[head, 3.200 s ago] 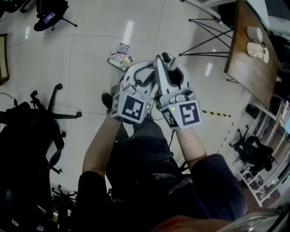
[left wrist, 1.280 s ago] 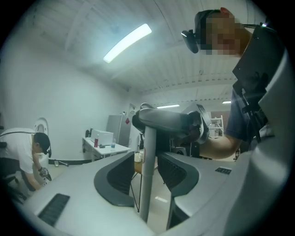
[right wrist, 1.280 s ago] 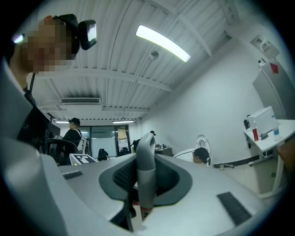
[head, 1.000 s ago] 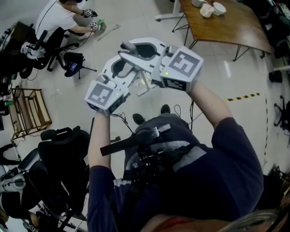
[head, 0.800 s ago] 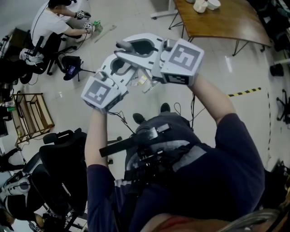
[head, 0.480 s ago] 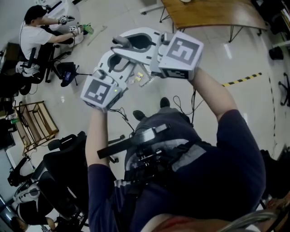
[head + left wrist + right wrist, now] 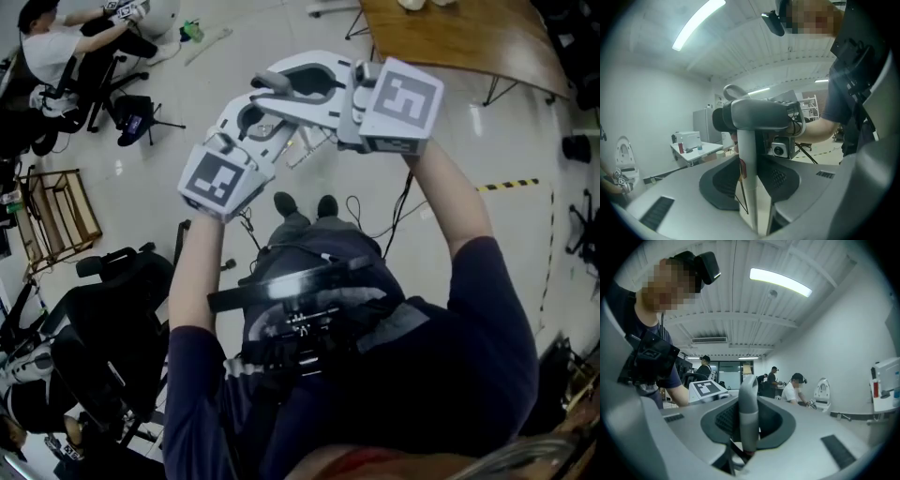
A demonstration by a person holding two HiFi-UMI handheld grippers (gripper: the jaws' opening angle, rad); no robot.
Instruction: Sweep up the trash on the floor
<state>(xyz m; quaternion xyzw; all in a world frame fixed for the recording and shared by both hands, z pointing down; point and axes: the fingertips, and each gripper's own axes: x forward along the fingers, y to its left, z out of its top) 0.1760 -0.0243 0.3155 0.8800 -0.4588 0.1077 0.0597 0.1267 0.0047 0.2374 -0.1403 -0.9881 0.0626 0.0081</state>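
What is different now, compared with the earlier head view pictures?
The left gripper has just been closing its jaws onto the white upright shaft between them. It and the right gripper sit slightly higher in the head view. The litter pile on the floor is out of view; the seated person in a white shirt slid toward the upper-left corner. Unchanged: the right gripper grips the grey rounded handle, grippers close together.

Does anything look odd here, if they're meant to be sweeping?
Yes. Both grippers point out level into the room, high above the floor. The left gripper, its jaws having just been closing, clamps a white handle; the right gripper clamps a grey handle. So no sweeping is under way.
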